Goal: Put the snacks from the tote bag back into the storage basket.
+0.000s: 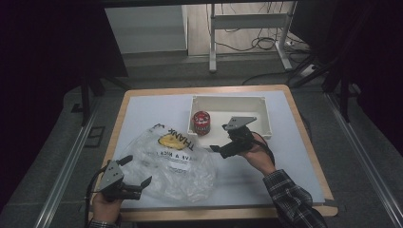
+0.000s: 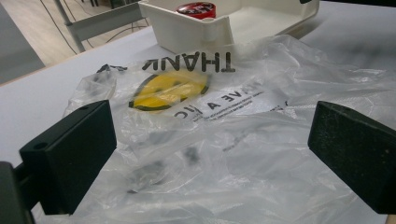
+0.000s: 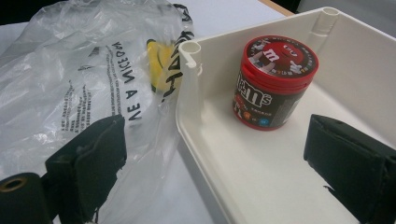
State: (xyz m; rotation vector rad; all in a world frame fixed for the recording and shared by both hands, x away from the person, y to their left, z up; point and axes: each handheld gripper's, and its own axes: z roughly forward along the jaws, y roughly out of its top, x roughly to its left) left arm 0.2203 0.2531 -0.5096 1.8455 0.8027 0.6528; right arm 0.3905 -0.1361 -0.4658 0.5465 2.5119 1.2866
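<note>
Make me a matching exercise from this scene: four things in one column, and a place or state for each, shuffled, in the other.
Things:
1. candy can
2. plastic bag
3. left gripper
4. right gripper

Places or states:
A. lies crumpled on the table, printed side up, beside the tray
B. stands upright inside the white tray
C. jaws open at the tray's near wall, facing the can
D. jaws open at the bag's near left edge, holding nothing

Pairs: 1-B, 2-A, 3-D, 4-C
</note>
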